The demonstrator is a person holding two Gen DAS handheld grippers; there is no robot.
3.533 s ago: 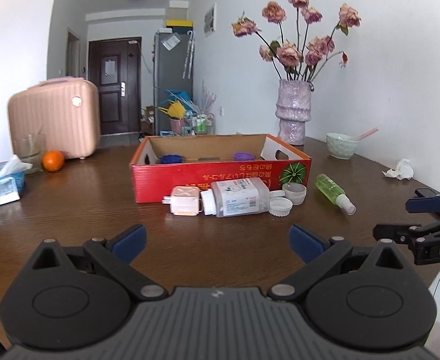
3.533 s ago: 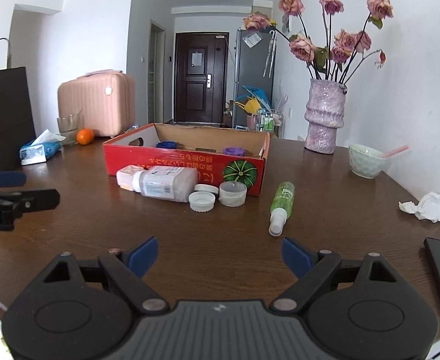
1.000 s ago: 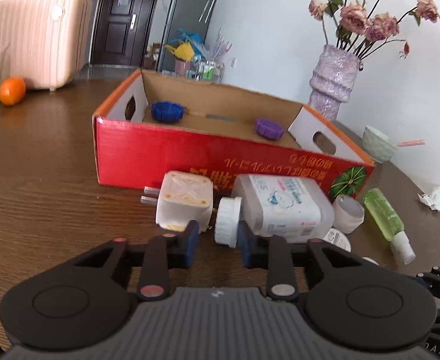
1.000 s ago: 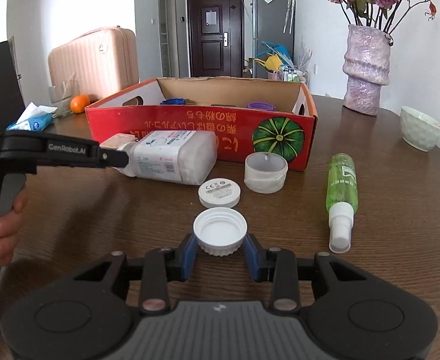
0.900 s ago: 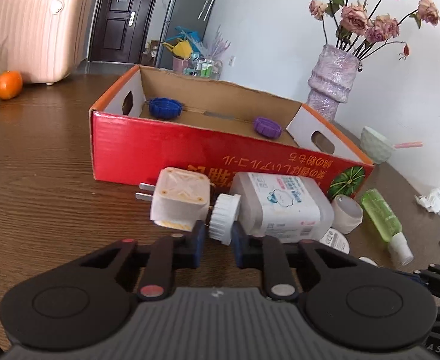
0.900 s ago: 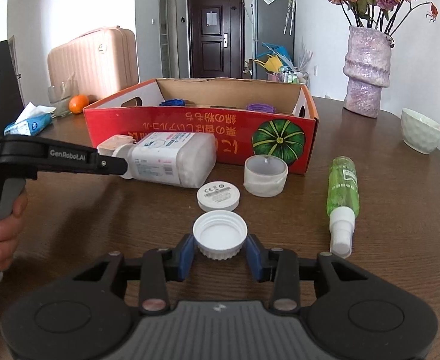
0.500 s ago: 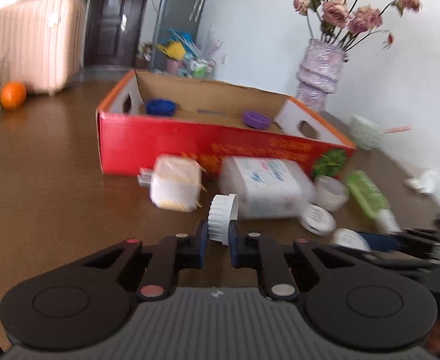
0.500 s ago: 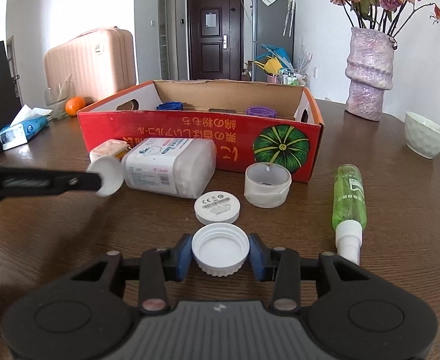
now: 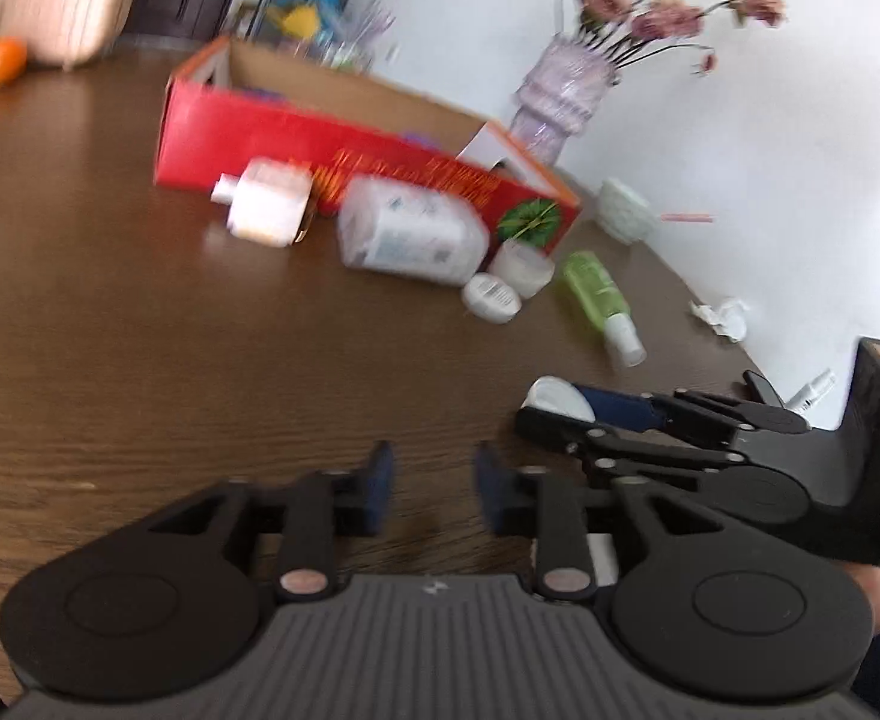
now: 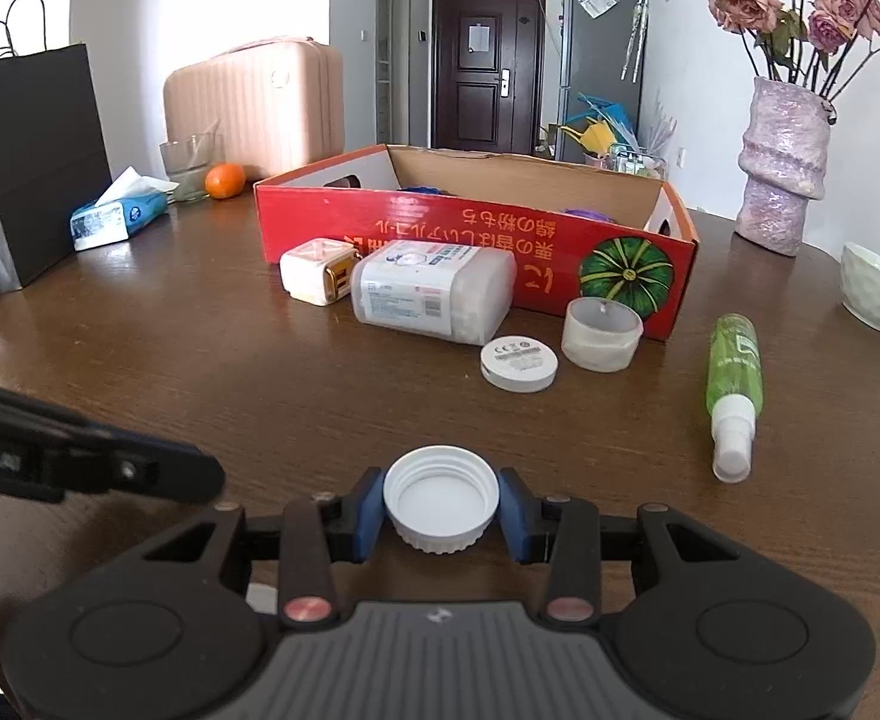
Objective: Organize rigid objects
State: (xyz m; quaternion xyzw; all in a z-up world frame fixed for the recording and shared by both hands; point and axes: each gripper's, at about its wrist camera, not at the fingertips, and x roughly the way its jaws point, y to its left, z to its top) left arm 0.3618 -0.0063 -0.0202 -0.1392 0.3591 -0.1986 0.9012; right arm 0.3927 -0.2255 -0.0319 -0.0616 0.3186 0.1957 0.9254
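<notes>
- One dark wood-grain desk (image 10: 200, 360) fills most of both views, its surface smooth and faintly glossy.
- One red cardboard box (image 10: 470, 228), open-topped with plain brown inner walls and a printed green pumpkin, sits in the upper middle of the right wrist view; it is blurred at upper left of centre in the left wrist view.
- The left tool (image 9: 431, 489) points down at the desk at a slant, low in its frame. Its blue-padded jaws have just been opening and now stand partly apart, with only bare wood between them.
- The right tool (image 10: 440, 507) is angled down likewise; its blue pads press on both sides of a white bottle cap (image 10: 440, 504), a ribbed plastic ring with the hollow side up, at lower centre of the frame.
- A clear rectangular plastic bottle (image 10: 434, 291) with a white label lies on its side just in front of the box, capless.
- A slim green spray bottle (image 10: 734, 378) lies flat at right, nozzle toward the camera.
- A white cube-shaped charger (image 10: 317, 270) touches the clear bottle's left end.
- A translucent cup-shaped lid (image 10: 602, 333) and a flat white disc (image 10: 519, 363) sit just beside each other, right of the bottle.
</notes>
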